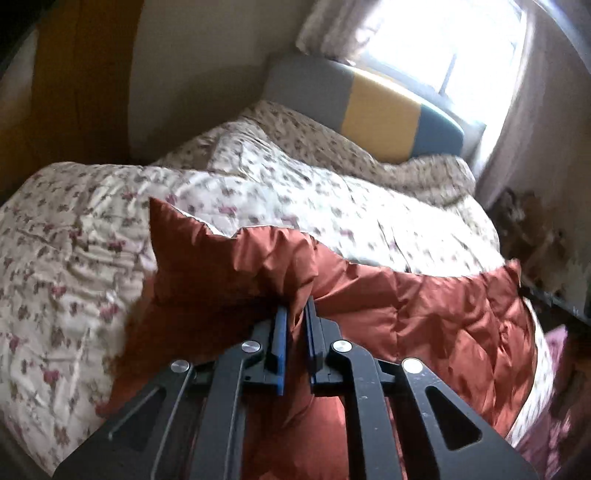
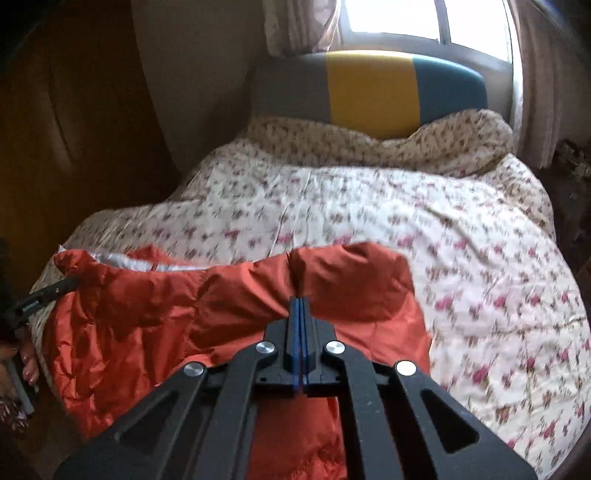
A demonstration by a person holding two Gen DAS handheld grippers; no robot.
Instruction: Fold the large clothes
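Observation:
A rust-orange padded jacket [image 1: 424, 306] lies across the near part of a bed, its upper edge lifted off the floral quilt [image 1: 277, 192]. My left gripper [image 1: 297, 306] is shut on a bunched fold of that edge, with fabric pinched between the blue pads. In the right wrist view the same jacket [image 2: 147, 314] stretches to the left, showing pale lining at its top. My right gripper [image 2: 300, 301] is shut on the jacket's raised edge, pads pressed together on the cloth. At the jacket's far left corner, one black finger [image 2: 48, 291] of the left gripper shows.
The floral quilt [image 2: 406, 221] covers the bed up to a grey, yellow and blue headboard [image 2: 369, 88] under a bright window [image 2: 424, 18] with curtains. A wooden wardrobe [image 2: 74, 129] stands at the left. A person's hand [image 2: 29, 369] shows at the lower left.

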